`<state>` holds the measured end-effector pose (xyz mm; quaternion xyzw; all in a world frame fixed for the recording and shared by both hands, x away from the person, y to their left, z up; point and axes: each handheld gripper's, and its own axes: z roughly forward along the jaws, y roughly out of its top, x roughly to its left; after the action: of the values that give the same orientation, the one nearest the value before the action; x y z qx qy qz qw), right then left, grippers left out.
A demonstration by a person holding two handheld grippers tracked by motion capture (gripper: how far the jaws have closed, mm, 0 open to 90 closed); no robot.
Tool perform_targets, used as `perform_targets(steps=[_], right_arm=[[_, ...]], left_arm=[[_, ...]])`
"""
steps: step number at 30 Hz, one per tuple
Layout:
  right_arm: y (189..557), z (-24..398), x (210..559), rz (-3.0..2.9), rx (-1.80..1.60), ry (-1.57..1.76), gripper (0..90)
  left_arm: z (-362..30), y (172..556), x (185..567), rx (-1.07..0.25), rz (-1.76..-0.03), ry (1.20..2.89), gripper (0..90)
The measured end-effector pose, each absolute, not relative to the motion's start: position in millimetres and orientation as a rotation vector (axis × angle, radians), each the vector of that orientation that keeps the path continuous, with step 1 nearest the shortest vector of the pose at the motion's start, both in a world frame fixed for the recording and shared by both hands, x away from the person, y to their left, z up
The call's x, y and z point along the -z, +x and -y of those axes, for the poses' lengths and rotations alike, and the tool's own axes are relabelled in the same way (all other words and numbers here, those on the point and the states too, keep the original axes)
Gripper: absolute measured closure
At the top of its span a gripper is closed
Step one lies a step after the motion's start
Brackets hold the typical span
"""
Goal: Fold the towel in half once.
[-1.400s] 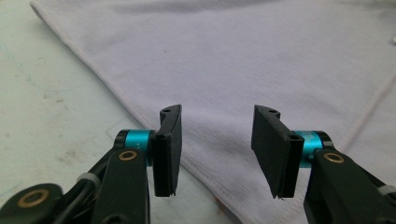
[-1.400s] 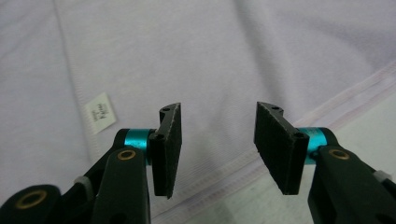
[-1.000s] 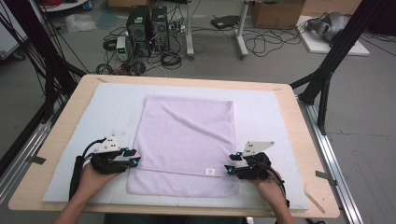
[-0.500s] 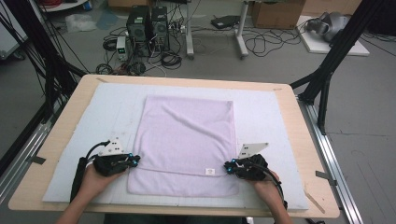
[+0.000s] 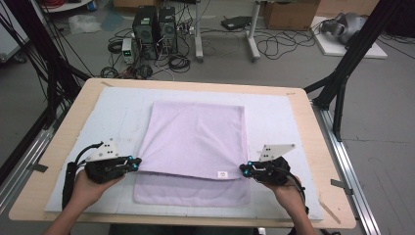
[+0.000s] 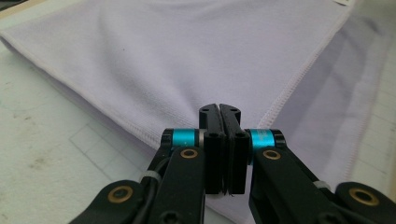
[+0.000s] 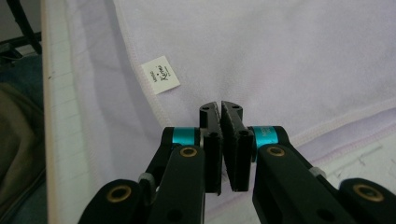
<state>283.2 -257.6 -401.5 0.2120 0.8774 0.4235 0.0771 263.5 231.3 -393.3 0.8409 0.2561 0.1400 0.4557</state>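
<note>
A lilac towel point(image 5: 195, 137) lies folded on a white mat point(image 5: 117, 112) on the wooden table point(image 5: 318, 147). My left gripper point(image 5: 137, 162) is shut on the near left corner of the towel's upper layer, and my right gripper point(image 5: 243, 169) is shut on its near right corner. That upper layer hangs a little above the lower one, which shows as a strip point(image 5: 191, 191) along the near side. In the left gripper view the towel point(image 6: 187, 56) runs under the shut left gripper point(image 6: 218, 109). In the right gripper view a white label point(image 7: 160, 74) sits beside the shut right gripper point(image 7: 220, 106).
The mat covers most of the tabletop, with bare wood around its border. Black frame legs point(image 5: 337, 83) stand at both far sides of the table. Computer cases point(image 5: 156, 24) and cables lie on the floor beyond the far edge.
Both grippers went from open to shut at the towel's near corners and rose. The upper layer's near edge has lifted and drawn back, which uncovers the lower layer.
</note>
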Motion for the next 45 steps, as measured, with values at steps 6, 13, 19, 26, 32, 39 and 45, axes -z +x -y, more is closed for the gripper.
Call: perform_targets(steps=[6, 13, 19, 26, 32, 39, 45], right_arm=[[263, 266, 413, -2.657, -1.271, 0.648, 71.1], [262, 249, 436, -2.731, -1.203, 0.583, 62.5], [268, 247, 441, -2.768, -1.216, 0.597, 85.3], [268, 254, 419, -2.721, -1.291, 0.57, 87.8], [253, 260, 407, -2.725, -1.303, 0.526, 87.8], [248, 266, 426, -2.742, -1.354, 0.606, 72.0], [261, 265, 424, -2.694, -1.345, 0.646, 63.7]], left_arm=[[-227, 244, 412, -0.283, -0.597, 2.134, 75.7], [-221, 245, 435, -0.241, -0.595, 2.216, 67.8], [-223, 247, 443, -0.23, -0.602, 2.204, 84.3], [-228, 239, 421, -0.266, -0.58, 2.15, 86.5], [-227, 223, 415, -0.245, -0.533, 2.157, 86.4], [-226, 229, 425, -0.245, -0.572, 2.161, 69.5], [-225, 242, 428, -0.271, -0.608, 2.137, 63.6]])
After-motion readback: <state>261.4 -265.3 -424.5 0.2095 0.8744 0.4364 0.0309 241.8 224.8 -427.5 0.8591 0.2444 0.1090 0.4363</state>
